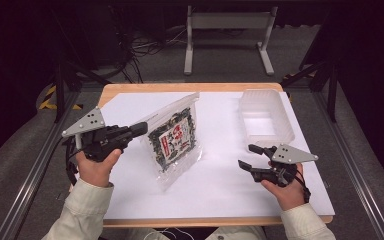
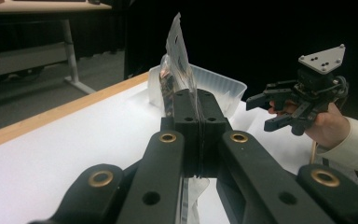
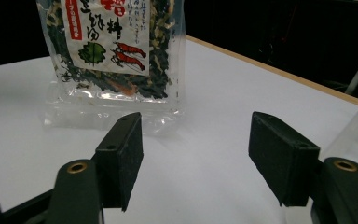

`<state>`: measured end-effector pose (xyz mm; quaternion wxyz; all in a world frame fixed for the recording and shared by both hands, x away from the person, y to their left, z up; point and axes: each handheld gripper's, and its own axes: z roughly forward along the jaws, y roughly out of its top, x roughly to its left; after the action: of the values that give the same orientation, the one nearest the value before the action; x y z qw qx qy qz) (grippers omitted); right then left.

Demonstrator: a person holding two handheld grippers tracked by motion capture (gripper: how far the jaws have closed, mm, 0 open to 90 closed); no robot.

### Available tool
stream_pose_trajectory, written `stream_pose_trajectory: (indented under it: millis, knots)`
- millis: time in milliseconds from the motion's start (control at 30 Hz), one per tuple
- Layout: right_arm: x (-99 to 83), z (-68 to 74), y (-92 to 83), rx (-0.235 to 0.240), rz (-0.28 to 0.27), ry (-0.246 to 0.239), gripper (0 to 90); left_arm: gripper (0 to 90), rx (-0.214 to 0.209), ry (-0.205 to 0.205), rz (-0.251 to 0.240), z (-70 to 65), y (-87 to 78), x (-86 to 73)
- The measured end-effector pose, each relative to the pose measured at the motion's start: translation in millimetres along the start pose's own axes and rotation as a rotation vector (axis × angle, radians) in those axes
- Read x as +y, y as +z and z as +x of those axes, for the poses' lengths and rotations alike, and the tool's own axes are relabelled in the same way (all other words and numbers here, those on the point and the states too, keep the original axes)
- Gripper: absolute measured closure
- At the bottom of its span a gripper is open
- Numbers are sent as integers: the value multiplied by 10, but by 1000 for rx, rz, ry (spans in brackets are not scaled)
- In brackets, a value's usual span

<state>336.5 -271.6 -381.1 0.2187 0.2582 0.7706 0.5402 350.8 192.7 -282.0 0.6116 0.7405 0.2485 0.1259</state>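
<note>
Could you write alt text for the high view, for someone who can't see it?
The left hand-held gripper is shut on the edge of a clear food bag, lifting it upright over a white table. The right hand-held gripper waits open beside a clear plastic tub.

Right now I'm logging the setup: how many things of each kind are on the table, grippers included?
Clear food packet: 1
Clear plastic tub: 1
Grippers: 2, left gripper and right gripper
Total: 4
</note>
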Motion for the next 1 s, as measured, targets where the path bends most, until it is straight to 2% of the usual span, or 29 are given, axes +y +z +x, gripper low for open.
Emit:
stream_pose_trajectory:
  millis: [200, 533, 800, 1000]
  knots:
    - [155, 3, 72, 46, -25, 12, 356, 894, -17, 6, -21, -48, -28, 64]
    - [550, -3, 347, 180, -38, 7, 292, 894, -47, 4, -66, -79, -105, 148]
    - [831, 24, 555, 212, -54, -18, 267, 893, -56, 7, -71, -112, -113, 172]
    - [1026, 38, 725, 239, -63, -36, 250, 894, -84, 11, -71, -163, -110, 185]
